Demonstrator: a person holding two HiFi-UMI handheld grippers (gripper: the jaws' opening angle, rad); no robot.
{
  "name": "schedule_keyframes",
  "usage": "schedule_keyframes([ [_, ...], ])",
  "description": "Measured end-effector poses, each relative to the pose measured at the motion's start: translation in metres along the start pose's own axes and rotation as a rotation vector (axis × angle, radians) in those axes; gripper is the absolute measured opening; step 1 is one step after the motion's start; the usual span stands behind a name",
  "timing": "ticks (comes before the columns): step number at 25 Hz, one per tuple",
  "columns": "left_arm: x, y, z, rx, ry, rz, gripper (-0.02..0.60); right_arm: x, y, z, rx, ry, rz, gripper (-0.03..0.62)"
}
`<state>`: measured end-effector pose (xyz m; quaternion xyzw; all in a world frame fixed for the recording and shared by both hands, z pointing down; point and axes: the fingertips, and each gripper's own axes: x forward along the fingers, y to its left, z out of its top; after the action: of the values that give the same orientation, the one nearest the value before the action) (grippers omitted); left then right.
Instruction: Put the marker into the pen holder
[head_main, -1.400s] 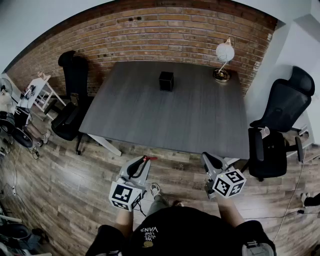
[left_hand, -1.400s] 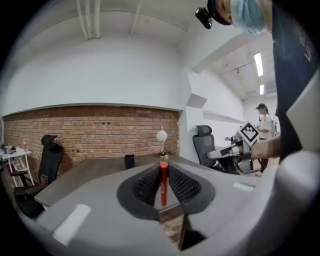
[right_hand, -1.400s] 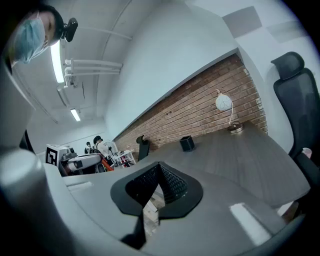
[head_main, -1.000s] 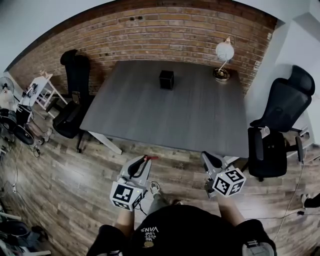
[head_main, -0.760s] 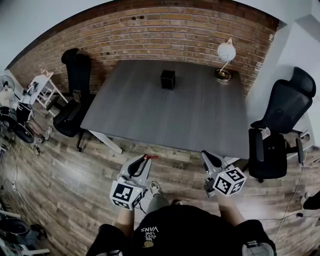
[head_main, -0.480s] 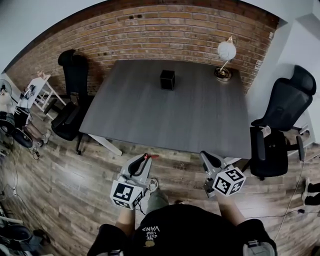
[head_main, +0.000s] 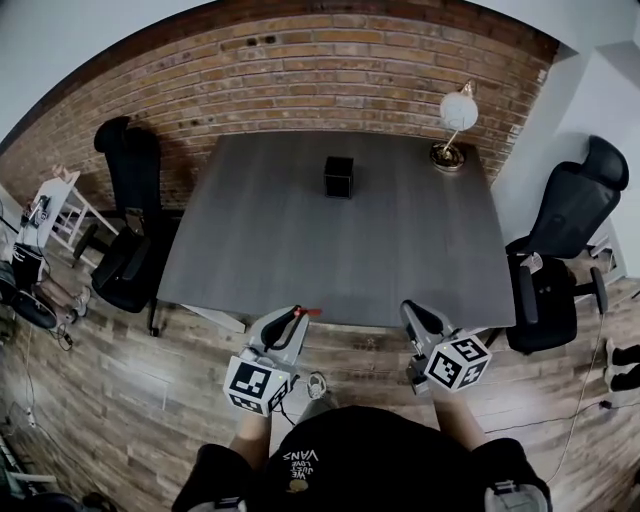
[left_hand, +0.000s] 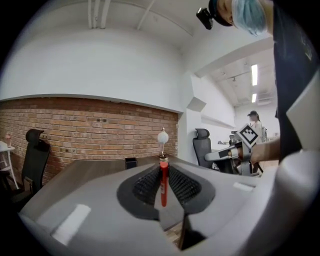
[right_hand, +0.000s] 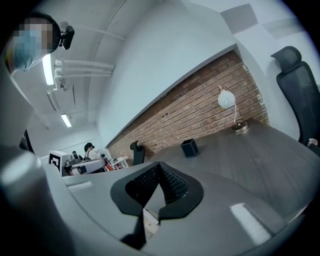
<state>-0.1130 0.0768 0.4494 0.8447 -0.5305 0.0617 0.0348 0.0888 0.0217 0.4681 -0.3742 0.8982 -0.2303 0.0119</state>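
Note:
A red marker (left_hand: 163, 182) stands clamped between the pads of my left gripper (head_main: 290, 322), its tip (head_main: 308, 312) poking out toward the table in the head view. That gripper hovers just off the near edge of the grey table (head_main: 300, 250). The black square pen holder (head_main: 338, 176) stands far back on the table, near the brick wall; it is also small in the left gripper view (left_hand: 131, 163) and the right gripper view (right_hand: 189, 148). My right gripper (head_main: 415, 318) is shut with nothing in it, at the table's near right edge.
A white globe lamp (head_main: 457, 115) stands on the table's far right corner. Black office chairs sit at the left (head_main: 128, 230) and right (head_main: 565, 250) of the table. A brick wall (head_main: 300, 70) backs it. A white shelf unit (head_main: 45, 215) is at far left.
The view has shifted closer to the table; both grippers now sit at its near edge. The left gripper still holds the marker, the right stays shut.

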Motion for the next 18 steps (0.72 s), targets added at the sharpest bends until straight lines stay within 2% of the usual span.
schedule_keyframes([
  [8,0.009,0.067,0.003,0.018,0.006,-0.069,0.105,0.053,0.017,0.002,0.021,-0.037,-0.070,0.000],
  [13,0.010,0.097,0.003,0.032,0.013,-0.115,0.104,0.076,0.029,-0.001,0.039,-0.060,-0.108,0.000],
  [18,0.013,0.119,-0.004,0.021,0.017,-0.131,0.104,0.091,0.034,-0.010,0.052,-0.050,-0.132,0.000],
])
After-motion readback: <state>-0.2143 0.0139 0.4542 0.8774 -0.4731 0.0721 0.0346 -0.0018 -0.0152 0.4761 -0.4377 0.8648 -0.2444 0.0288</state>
